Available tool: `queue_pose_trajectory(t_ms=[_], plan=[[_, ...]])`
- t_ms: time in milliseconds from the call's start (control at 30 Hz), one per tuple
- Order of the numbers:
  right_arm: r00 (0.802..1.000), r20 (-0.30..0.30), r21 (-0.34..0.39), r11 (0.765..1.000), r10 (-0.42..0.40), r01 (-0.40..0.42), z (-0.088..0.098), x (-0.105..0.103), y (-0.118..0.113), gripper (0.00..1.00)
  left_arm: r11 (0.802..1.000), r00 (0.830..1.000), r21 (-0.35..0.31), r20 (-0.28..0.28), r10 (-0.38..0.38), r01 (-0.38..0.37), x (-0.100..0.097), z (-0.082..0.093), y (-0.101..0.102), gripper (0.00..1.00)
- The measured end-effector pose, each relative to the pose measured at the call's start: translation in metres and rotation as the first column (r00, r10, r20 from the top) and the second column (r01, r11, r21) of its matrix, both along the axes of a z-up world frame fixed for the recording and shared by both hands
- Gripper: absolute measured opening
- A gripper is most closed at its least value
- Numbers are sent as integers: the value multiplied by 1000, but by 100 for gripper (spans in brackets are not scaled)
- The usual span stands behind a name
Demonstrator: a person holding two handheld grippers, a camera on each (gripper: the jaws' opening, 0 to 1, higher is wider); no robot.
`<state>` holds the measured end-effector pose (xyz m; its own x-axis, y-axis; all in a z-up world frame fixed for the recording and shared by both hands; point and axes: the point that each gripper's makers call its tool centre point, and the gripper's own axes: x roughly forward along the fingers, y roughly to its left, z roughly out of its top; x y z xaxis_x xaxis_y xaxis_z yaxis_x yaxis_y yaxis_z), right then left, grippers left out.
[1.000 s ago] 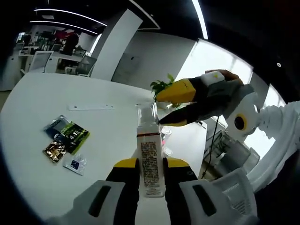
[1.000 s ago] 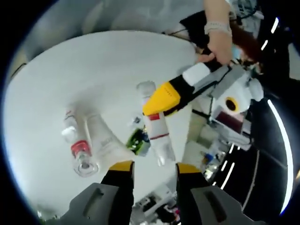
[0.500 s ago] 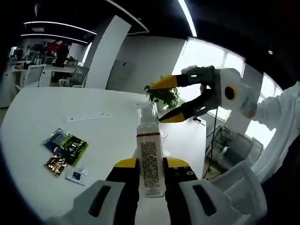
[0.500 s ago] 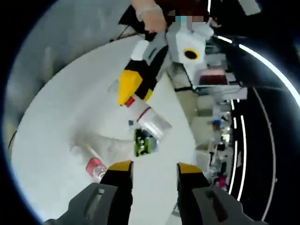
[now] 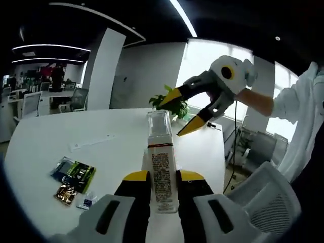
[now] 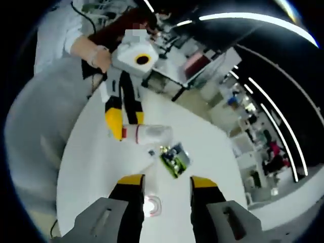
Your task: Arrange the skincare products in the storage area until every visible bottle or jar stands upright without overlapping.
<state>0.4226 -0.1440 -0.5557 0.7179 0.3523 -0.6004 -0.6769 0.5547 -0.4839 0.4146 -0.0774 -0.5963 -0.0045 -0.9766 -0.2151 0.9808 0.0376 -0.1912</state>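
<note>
A tall white bottle [image 5: 162,169] with a clear cap and a red band stands upright between the jaws of my left gripper [image 5: 162,177], which is shut on its lower body above the white table [image 5: 45,142]. My right gripper [image 5: 183,112] hangs open just right of the bottle's cap, its yellow tips apart and holding nothing. In the right gripper view my right gripper [image 6: 165,183] is open, and beyond it the left gripper [image 6: 125,121] holds the same bottle [image 6: 151,134] sideways. A small clear item with a red glow [image 6: 150,205] lies on the table between the right jaws.
Several flat sachets [image 5: 72,173] lie on the table at the left, also sachets [image 6: 174,157] past the bottle. A white strip [image 5: 93,143] lies further back. A potted plant [image 5: 171,104] stands at the far edge. A white chair [image 5: 258,202] is near the table's right side.
The right gripper has risen and swung round, still open, now beside the bottle's cap. The right gripper view has rolled strongly. The left gripper keeps its hold on the bottle.
</note>
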Motion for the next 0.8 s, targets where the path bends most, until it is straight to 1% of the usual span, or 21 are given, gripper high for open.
queue_pose_trajectory(t_ms=[67, 133, 167, 200, 233, 267, 300, 333, 400, 433, 467, 500, 533, 567, 633, 667, 700, 733, 767, 800], plan=[[999, -27, 77, 997, -28, 30, 0, -2, 3, 27, 1000, 1000, -10, -2, -4, 4, -4, 2, -1, 14], [996, -59, 172, 983, -62, 71, 3, -7, 12, 25, 1000, 1000, -14, -9, -10, 10, -4, 2, -2, 14], [994, -74, 201, 976, -76, 89, 4, -6, 10, 25, 1000, 1000, -15, -3, -10, 10, -5, 1, -3, 14], [993, -81, 215, 971, -86, 102, 4, -6, 9, 25, 1000, 1000, -16, 10, -12, 12, -5, 1, -3, 14], [990, -98, 259, 958, -103, 125, 7, -7, 12, 25, 1000, 1000, -18, 18, -15, 15, -5, 1, -4, 14], [990, -103, 298, 946, -100, 127, 10, -9, 17, 24, 1000, 1000, -23, 25, -18, 19, -6, 2, -4, 14], [991, -101, 316, 942, -82, 110, 11, -11, 21, 24, 999, 999, -41, 31, -31, 33, -8, 5, -4, 14], [992, -102, 314, 944, -73, 102, 12, -13, 22, 24, 998, 999, -53, 26, -45, 46, -11, 7, -5, 14], [990, -115, 324, 939, -82, 115, 13, -15, 23, 24, 996, 998, -59, 34, -60, 62, -15, 9, -5, 14], [989, -122, 351, 928, -85, 123, 15, -16, 25, 24, 996, 997, -64, 43, -64, 66, -16, 9, -6, 14], [986, -141, 390, 910, -91, 140, 17, -17, 27, 23, 995, 996, -72, 59, -67, 71, -18, 11, -6, 14], [984, -154, 415, 898, -88, 146, 19, -18, 28, 23, 993, 995, -85, 71, -75, 81, -19, 13, -6, 14], [985, -152, 451, 881, -81, 142, 23, -19, 32, 22, 991, 994, -101, 67, -80, 87, -21, 16, -6, 14], [983, -159, 467, 871, -88, 154, 24, -20, 33, 22, 990, 994, -109, 69, -82, 89, -22, 17, -6, 14], [982, -170, 517, 840, -87, 164, 28, -22, 38, 21, 987, 994, -136, 77, -81, 91, -24, 22, -7, 14], [978, -184, 552, 813, -99, 187, 30, -22, 42, 21, 985, 994, -149, 81, -78, 89, -24, 24, -7, 14], [976, -193, 560, 804, -105, 198, 29, -23, 42, 22, 983, 994, -158, 84, -77, 89, -24, 26, -7, 14], [976, -184, 566, 800, -113, 199, 30, -24, 44, 22, 982, 993, -167, 88, -73, 87, -24, 27, -7, 14], [974, -178, 581, 784, -140, 219, 31, -23, 44, 22, 981, 994, -177, 87, -68, 83, -23, 29, -6, 14], [973, -168, 608, 760, -161, 231, 33, -23, 47, 22, 980, 995, -188, 81, -58, 72, -21, 31, -5, 14]])
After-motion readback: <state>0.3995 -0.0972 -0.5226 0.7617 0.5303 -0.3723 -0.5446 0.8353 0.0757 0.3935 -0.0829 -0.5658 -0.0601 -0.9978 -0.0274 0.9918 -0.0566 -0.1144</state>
